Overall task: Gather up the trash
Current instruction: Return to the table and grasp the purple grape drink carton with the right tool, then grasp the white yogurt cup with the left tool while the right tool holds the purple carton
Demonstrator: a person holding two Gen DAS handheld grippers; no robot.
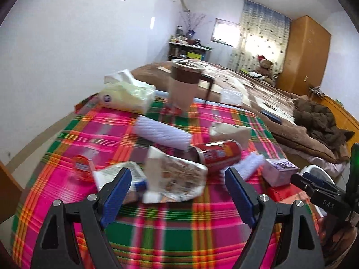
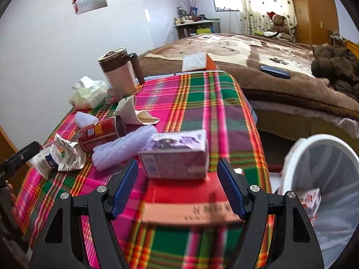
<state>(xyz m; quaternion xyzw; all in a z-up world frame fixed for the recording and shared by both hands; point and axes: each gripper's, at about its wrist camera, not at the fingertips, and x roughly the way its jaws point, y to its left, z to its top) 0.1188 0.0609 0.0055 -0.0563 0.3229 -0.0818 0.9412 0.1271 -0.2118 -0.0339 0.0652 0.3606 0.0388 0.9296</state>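
Trash lies scattered on a table with a pink and green plaid cloth [image 1: 170,231]. My left gripper [image 1: 178,177] is open over a crumpled printed wrapper [image 1: 177,177], and its pads stand clear of the wrapper on both sides. Beyond it a red can [image 1: 218,154] lies on its side. My right gripper [image 2: 177,170] is open, just short of a purple carton [image 2: 177,157] that rests on a flat red box [image 2: 186,192]. A white bin [image 2: 289,157] with a clear liner stands to the right of the table.
A white foam roll [image 1: 161,132], a second foam roll [image 2: 125,148], a crumpled white bag [image 2: 47,160], a tissue pack [image 1: 128,94] and a pink mug with a brown lid [image 2: 121,71] lie on the table. A bed [image 2: 269,67] stands behind it. A small carton [image 2: 311,199] lies in the bin.
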